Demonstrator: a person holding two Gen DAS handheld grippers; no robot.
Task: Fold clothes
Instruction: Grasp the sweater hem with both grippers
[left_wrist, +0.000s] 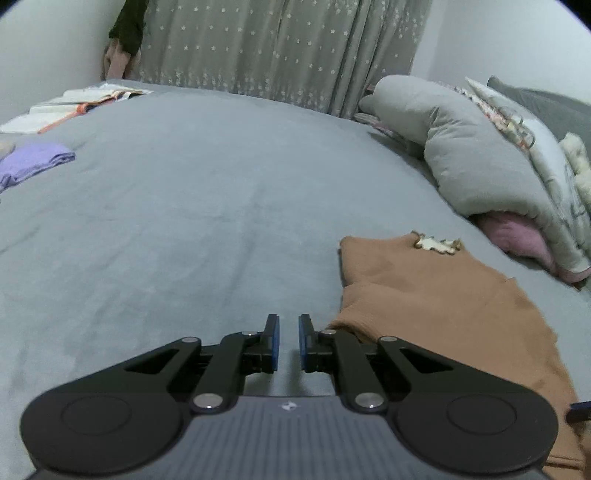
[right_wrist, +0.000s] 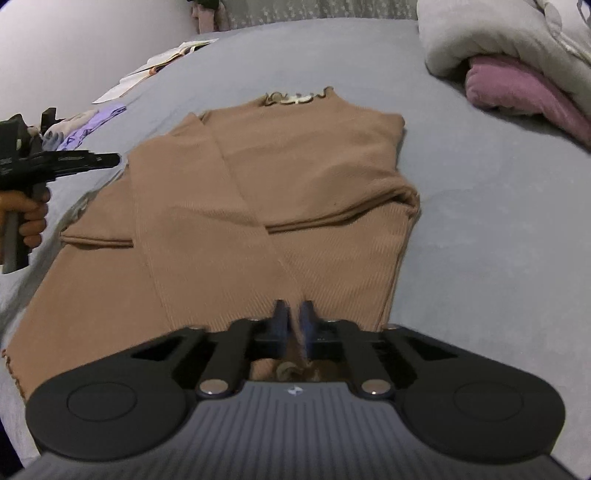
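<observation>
A brown ribbed top (right_wrist: 280, 184) with a frilled collar lies flat on the grey bed, both sleeves folded over its front. It also shows in the left wrist view (left_wrist: 443, 306) to the right. My right gripper (right_wrist: 293, 325) is shut on the cuff of the sleeve (right_wrist: 207, 236) that lies across the body, low over the top's hem. My left gripper (left_wrist: 288, 332) has a narrow gap between its pads and holds nothing, hovering over bare bed just left of the top. It also shows from the side in the right wrist view (right_wrist: 107, 160).
A grey bedsheet (left_wrist: 184, 221) covers the bed. A rolled grey quilt (left_wrist: 461, 147) with a pink blanket (right_wrist: 524, 92) lies at the right. A purple garment (left_wrist: 29, 162) and white papers (left_wrist: 66, 107) lie at the far left. Curtains (left_wrist: 277, 48) hang behind.
</observation>
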